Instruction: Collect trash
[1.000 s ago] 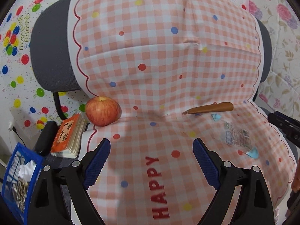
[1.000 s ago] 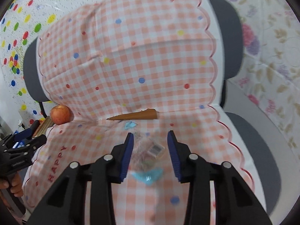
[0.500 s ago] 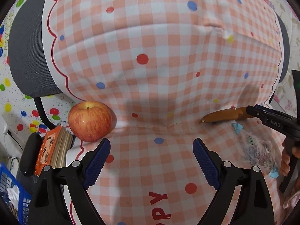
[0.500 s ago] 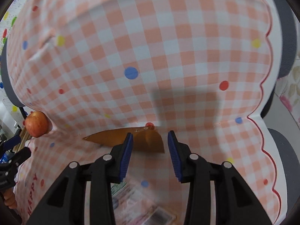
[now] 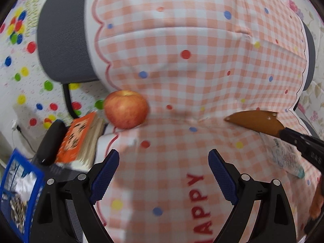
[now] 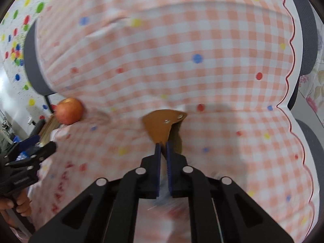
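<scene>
The right tongs (image 6: 163, 144), open a second ago, now pinch the brown wrapper (image 6: 160, 124); left tongs (image 5: 163, 174) gape empty. The clear packet (image 5: 283, 156) at 3 o'clock is blurred.

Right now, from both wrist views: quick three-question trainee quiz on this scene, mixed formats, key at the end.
1. True or false: the right gripper is shut on the brown wrapper.
2. Which lies closest to the apple? A) orange book B) clear plastic wrapper C) blue basket
3. Fill in: the left gripper is ____, with nothing between its fingers.

Key: 1 true; 2 A; 3 open.
</scene>
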`<state>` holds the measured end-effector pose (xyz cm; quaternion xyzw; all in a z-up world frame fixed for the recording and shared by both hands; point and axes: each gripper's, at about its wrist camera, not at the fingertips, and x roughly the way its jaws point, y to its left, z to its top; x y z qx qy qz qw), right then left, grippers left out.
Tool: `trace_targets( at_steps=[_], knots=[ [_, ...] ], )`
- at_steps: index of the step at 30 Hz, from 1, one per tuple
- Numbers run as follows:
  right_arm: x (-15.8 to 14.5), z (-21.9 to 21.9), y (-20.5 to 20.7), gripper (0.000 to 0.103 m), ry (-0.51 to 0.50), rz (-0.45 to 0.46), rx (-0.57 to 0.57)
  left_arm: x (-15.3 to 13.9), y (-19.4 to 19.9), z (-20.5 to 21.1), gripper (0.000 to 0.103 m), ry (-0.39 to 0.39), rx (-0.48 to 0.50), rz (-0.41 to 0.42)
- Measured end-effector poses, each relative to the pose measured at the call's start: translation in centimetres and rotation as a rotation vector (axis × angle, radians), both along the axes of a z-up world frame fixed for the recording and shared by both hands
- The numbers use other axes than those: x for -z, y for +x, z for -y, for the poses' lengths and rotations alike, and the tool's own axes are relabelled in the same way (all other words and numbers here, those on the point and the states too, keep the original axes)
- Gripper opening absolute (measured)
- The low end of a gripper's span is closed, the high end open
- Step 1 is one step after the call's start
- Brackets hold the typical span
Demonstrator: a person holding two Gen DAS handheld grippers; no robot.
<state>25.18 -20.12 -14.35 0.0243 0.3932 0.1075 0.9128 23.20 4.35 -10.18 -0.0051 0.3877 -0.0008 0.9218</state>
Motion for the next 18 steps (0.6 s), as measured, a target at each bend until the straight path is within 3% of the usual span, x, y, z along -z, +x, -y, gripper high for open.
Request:
trace_targets(
  at_steps=[8, 12, 13, 15, 18],
  knots=[
    [-1.3, -5.8, -6.3, 0.003, 0.095, 0.082, -0.009, -1.0, -3.8, -2.7, 0.089, -0.002, -0.040, 0.023],
    [-1.1, -7.9, -7.8, 0.004, 0.149, 0.052, -0.069, -1.2, -4.8, -3.3, 0.089, -0.001, -0.049, 0.026],
    [-0.9, -8.5, -8.0, 0.006, 0.146, 0.034, -0.094, -1.2, -4.9, -3.4, 0.089, -0.004, -0.052, 0.026],
    [-0.9, -8.9, -8.6, 0.020, 0.132, 0.017, -0.135, -1.4, -5.2, -3.5, 0.089, -0.009, -0.055, 0.029],
    [-2.1, -8.0, -9.7, 0.022, 0.073, 0.077, -0.118, -1.7, -5.4, -3.0, 0.089, -0.003, -0.048, 0.036]
  ],
)
